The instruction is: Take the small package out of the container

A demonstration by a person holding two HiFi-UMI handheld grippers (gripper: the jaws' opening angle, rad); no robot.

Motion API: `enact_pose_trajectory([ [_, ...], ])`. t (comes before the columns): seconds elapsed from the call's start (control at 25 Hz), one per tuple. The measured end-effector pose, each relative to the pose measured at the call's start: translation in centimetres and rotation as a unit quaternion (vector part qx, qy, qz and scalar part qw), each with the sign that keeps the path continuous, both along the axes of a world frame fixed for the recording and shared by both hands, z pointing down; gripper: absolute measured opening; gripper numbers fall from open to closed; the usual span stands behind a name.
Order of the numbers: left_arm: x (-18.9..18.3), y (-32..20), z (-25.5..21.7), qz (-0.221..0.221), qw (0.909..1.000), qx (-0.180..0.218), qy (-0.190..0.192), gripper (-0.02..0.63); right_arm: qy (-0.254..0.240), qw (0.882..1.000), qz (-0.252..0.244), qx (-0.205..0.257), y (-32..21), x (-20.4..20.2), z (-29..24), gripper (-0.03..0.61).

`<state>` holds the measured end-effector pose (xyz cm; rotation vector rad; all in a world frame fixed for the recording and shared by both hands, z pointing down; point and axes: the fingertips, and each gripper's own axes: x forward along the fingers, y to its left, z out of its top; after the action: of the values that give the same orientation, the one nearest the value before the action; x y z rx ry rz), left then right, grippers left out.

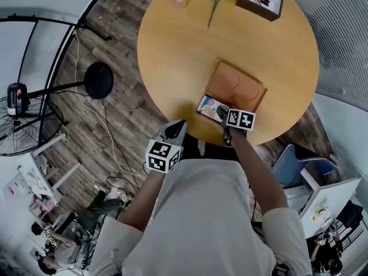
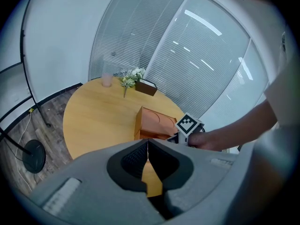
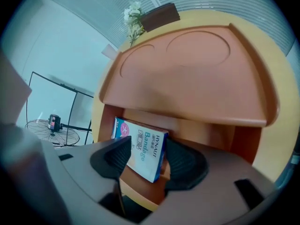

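Nearest the head camera is the person's pale shirt, with both arms reaching to the round wooden worktop. The left hand-held gripper hangs just off the worktop's near edge. Its own view shows the left hand-held gripper with jaws pressed together and nothing between them.

The right hand-held gripper sits at the near side of the orange-brown container, and from above its marker cube hides most of the jaws. The right gripper view shows more: the right hand-held gripper pinches the small package, which stands in the container's open front under the raised lid with 2 round recesses, and "Bandage" is legible. From overhead the small package is only a colourful patch. The left gripper view shows the container but not the package.
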<state>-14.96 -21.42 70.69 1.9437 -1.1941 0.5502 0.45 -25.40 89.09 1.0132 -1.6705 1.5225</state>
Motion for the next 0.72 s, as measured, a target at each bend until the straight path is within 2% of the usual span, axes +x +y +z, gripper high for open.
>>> enact_pose_trajectory([
  [0.16,0.3,0.1,-0.4,0.003,1.0000,0.007,0.001,0.018,-0.005,0.999,0.004,0.044,-0.4,0.3,-2.3,0.224],
  [0.36,0.9,0.2,-1.2,0.007,0.9998,0.018,0.004,0.018,-0.038,0.994,0.020,0.097,0.1,0.1,-5.5,0.222],
  [0.48,1.1,0.5,-1.4,0.012,0.9997,0.021,0.005,0.018,-0.066,0.990,0.041,0.120,0.0,-0.4,-7.1,0.216],
  [0.6,0.8,1.0,-1.5,0.015,0.9996,0.022,0.003,0.018,-0.074,0.987,0.055,0.135,-0.3,-1.0,-7.9,0.210],
  [0.72,0.7,1.8,-1.5,0.014,0.9997,0.019,0.001,0.018,-0.068,0.986,0.058,0.142,-0.4,-0.9,-8.0,0.164],
])
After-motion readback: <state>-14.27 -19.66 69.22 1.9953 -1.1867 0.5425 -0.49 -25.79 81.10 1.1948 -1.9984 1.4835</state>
